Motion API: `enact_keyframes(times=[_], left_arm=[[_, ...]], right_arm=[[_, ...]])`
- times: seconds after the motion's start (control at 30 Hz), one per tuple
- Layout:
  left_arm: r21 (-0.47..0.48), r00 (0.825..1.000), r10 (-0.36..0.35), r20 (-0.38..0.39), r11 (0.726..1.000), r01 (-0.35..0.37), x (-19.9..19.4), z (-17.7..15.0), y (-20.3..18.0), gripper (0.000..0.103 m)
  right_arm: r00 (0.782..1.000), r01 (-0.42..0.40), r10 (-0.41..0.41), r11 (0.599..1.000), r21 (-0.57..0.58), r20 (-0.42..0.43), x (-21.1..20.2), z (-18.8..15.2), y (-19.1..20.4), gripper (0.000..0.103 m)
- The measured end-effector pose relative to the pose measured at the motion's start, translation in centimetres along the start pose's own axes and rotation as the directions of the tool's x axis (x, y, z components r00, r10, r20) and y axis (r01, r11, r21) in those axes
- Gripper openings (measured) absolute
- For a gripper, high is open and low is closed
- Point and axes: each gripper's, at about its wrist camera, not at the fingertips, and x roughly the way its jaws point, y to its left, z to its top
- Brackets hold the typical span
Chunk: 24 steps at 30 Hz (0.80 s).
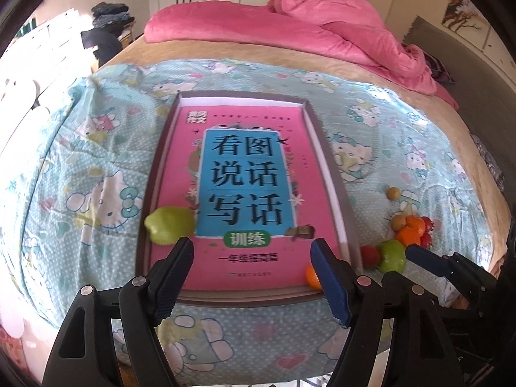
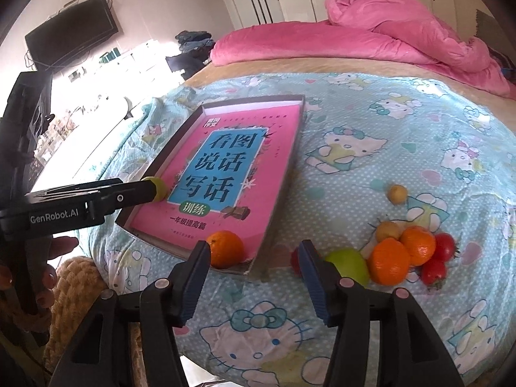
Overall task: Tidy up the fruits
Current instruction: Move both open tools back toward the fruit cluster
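two fruits sitting in the tray (image 1: 351, 219) already: green apple (image 1: 169, 224) near-left, orange (image 2: 224, 248) near-right. both tongs, left tongs (image 1: 251, 258) and right tongs (image 2: 253, 251), gaping empty. remaining fruit pile (image 2: 406, 254) lying right of the tray, nearer the right tongs. reading "genrobot.ai" on the left unit; book (image 2: 225, 174) reading "看图说话写话 训练".

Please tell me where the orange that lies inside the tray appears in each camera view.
Left wrist view: the orange is at the tray's near right corner, half hidden behind the left tool's right finger.
Right wrist view: the orange is low centre, fully visible.
Shared landmark: the pink book.
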Motion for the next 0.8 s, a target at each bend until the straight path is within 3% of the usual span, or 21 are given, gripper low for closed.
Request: enact_keyframes(times=[0.37,0.8], left_arm=[[0.085,0.999,-0.031,0.009,0.996,0.03,-1.0,0.0,-3.8,0.076],[0.184,0.998,-0.066,-0.014,0.981,0.067,-0.8,-0.8,-8.1,0.076]], right_arm=[[0.996,0.055,-0.058,0.997,0.059,0.064,-3.3,-0.2,-4.0,0.057],[0.988,0.122,-0.135,0.98,0.155,0.076,-5.2,-1.3,-9.2,0.057]])
